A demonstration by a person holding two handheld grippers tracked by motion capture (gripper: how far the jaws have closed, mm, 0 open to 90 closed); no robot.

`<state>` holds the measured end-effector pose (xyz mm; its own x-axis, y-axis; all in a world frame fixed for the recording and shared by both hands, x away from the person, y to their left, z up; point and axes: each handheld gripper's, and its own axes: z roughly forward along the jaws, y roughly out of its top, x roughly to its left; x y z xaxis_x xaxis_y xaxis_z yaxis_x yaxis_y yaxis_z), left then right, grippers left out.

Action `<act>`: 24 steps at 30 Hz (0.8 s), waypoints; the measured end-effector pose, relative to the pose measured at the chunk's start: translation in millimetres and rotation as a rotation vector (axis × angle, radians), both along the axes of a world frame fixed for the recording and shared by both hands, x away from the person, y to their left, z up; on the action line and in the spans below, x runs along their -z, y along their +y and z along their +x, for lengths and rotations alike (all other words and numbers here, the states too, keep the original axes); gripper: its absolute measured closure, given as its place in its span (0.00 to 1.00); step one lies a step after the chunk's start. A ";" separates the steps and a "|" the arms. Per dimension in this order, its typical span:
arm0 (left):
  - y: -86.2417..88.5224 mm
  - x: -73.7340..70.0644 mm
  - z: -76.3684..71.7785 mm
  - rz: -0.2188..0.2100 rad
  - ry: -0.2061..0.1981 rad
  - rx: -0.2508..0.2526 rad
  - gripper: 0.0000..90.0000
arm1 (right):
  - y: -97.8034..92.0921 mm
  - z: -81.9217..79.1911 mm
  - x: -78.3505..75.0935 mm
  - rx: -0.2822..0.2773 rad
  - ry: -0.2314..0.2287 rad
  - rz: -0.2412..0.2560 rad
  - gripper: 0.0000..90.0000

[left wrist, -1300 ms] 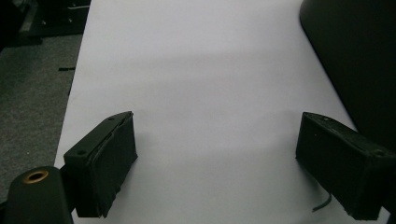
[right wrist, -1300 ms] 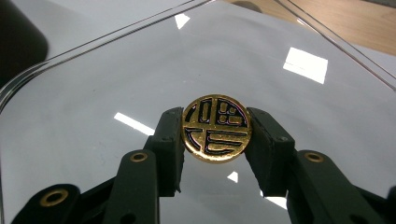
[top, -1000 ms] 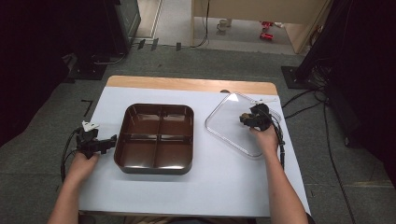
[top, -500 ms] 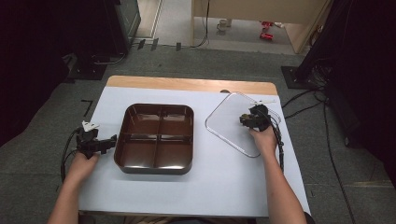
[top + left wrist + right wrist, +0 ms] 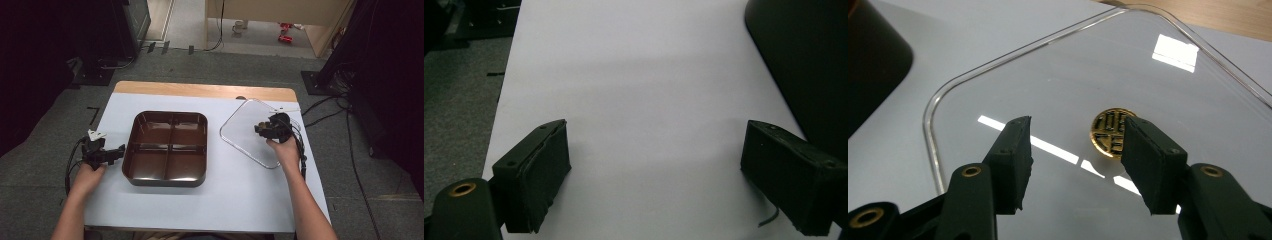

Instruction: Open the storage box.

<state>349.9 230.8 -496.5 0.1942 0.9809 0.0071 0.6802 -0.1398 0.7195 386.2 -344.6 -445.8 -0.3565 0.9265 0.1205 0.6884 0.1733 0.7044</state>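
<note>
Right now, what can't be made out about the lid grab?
- Clear lid: near edge cut off by the bottom of the right gripper view, behind the jaws.
- Gold emblem: part hidden by one jaw of the right claw.
- Right claw in the high view: too small to tell contact with the lid.
- Brown tray: cropped by the left gripper view's edge.

My table (image 5: 200,210) has a white top with a bare wooden strip along its far edge. Just beyond my left fingers (image 5: 539,175), which are spread wide over bare white surface, sits the dark brown four-compartment tray (image 5: 170,147), flat on the table. Under my right fingers (image 5: 1013,160) lies the clear square lid (image 5: 1058,85) with rounded corners, a small gold emblem (image 5: 1110,131) at its middle, just beside the tray.
</note>
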 end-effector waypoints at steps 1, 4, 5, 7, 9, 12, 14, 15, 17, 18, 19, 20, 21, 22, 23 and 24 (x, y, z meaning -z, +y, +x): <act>0.0 0.0 0.0 0.000 0.000 0.000 0.14 | 1.5 -2.4 -0.9 -0.009 -0.002 -0.001 0.50; 0.0 0.0 0.0 0.000 0.000 0.000 0.14 | 7.0 -9.0 -4.0 -0.038 -0.008 0.012 0.50; 0.0 0.0 0.0 0.000 0.000 0.000 0.14 | 9.0 -11.5 -5.2 -0.051 -0.015 0.022 0.50; 0.0 0.0 0.0 0.000 0.000 0.000 0.14 | 14.0 -16.4 -7.6 -0.076 -0.027 0.028 0.50; 0.0 0.0 0.0 0.000 0.000 0.000 0.14 | 19.6 -21.1 -9.4 -0.097 -0.032 0.021 0.50; 0.0 0.0 0.0 0.000 0.000 0.000 0.14 | 28.3 -28.9 -11.7 -0.126 -0.042 0.016 0.50; 0.0 0.0 0.0 0.000 0.000 0.000 0.14 | 33.7 -33.2 -13.5 -0.147 -0.044 0.012 0.50; 0.0 0.0 0.0 0.000 0.000 0.000 0.14 | 36.3 -35.7 -14.4 -0.156 -0.047 0.010 0.50; 0.0 0.0 0.0 0.000 0.000 0.000 0.14 | 41.9 -40.9 -15.6 -0.180 -0.056 -0.001 0.50; 0.1 0.0 0.0 0.000 0.000 0.000 0.14 | 44.4 -43.2 -15.8 -0.189 -0.056 0.000 0.50; 0.0 0.0 0.0 0.000 0.000 0.000 0.14 | 46.7 -45.3 -15.8 -0.197 -0.053 0.001 0.50; 0.0 0.0 0.0 0.000 0.000 0.000 0.14 | 48.6 -47.2 -15.7 -0.205 -0.054 0.000 0.50; 0.0 0.0 0.0 0.000 0.000 0.000 0.14 | 50.3 -49.0 -15.3 -0.209 -0.057 0.002 0.50; 0.0 0.0 0.0 0.000 0.000 0.000 0.14 | 51.8 -50.7 -15.0 -0.213 -0.059 0.005 0.50; 0.0 0.0 0.0 0.000 0.000 0.000 0.14 | 53.2 -52.1 -14.2 -0.218 -0.062 0.011 0.50; 0.0 0.0 0.0 0.000 0.000 0.000 0.14 | 54.6 -53.3 -13.6 -0.222 -0.062 0.016 0.50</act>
